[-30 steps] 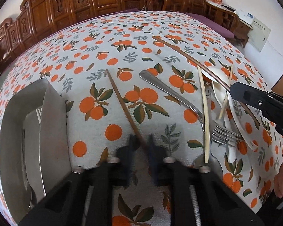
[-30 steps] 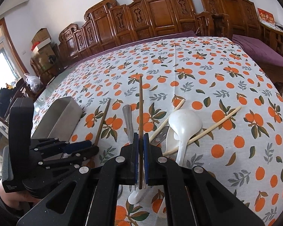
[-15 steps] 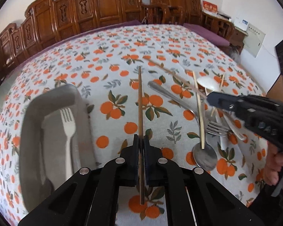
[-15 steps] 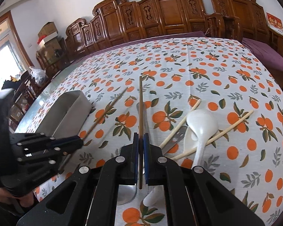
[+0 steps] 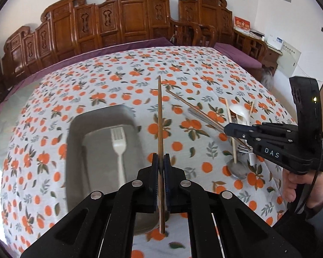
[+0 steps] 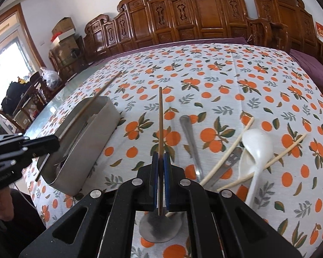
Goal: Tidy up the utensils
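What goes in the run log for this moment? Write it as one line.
left hand-held gripper: shut on dark chopstick | right hand-held gripper: shut on second dark chopstick | metal tray: holds white fork

Home dining room: carved wooden chairs (image 5: 127,19), tablecloth (image 6: 226,81)

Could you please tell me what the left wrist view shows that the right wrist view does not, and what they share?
Only the left wrist view shows the white plastic fork lying inside the grey metal tray. Only the right wrist view shows the full white ceramic spoon crossing two pale wooden chopsticks. Both show the tray and each claw, left and right, shut on a dark brown chopstick.
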